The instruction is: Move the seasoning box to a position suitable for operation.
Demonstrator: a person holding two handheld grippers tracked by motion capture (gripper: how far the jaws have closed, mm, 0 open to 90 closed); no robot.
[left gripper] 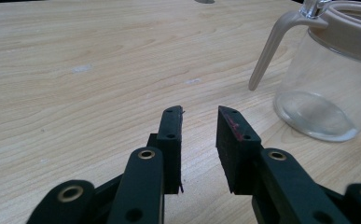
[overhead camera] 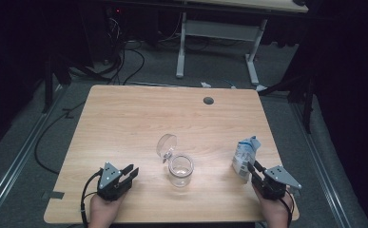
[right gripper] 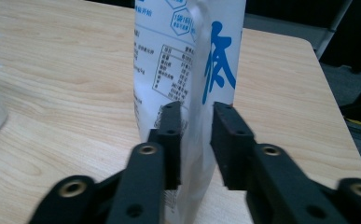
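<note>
The glass jar (overhead camera: 180, 170) stood on the table (overhead camera: 124, 123), toward the near edge and about midway across. Its lid (overhead camera: 166, 145) hung open just behind the jar, tilted up and a little to the left. Right of the jar, well apart from it, the pouch (overhead camera: 245, 154) stood upright on the table. The right gripper (overhead camera: 254, 170) lay on the near side of the pouch, its jaws on either side of the pouch's near edge. Left of the jar, near it but apart, the left gripper (overhead camera: 130, 172) sat over the table, pointing toward the jar. Far behind the jar, a cable hole (overhead camera: 208, 100) sat in the table near its far edge.
</note>
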